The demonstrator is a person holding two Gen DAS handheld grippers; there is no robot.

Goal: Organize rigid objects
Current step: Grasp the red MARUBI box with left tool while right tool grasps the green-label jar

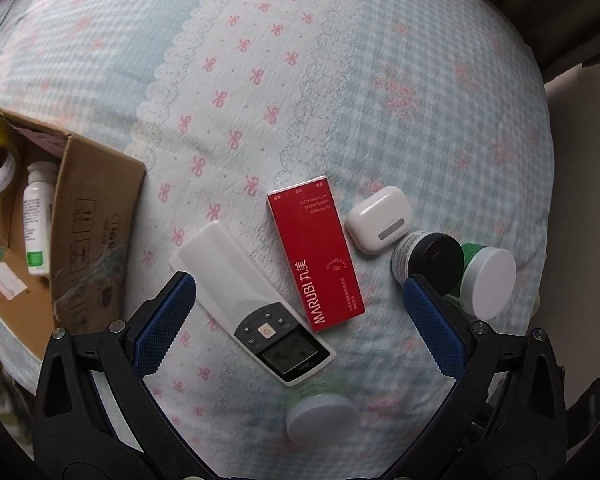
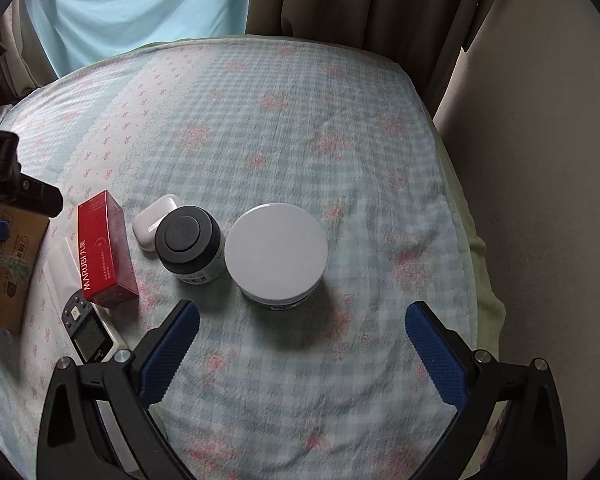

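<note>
My right hand-held gripper (image 2: 302, 316) hangs wide open and empty, just short of the white-lidded jar (image 2: 275, 246) on the bed (image 2: 340, 128). My left hand-held gripper (image 1: 300, 292) is likewise open and empty. Risk: the soft bedding tilts the jar, and the neighbouring black-capped jar (image 2: 190, 244) gets knocked.

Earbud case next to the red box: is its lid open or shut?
Shut. The earbud case lies on the bedspread with its lid flush against the body, no gap showing.
</note>
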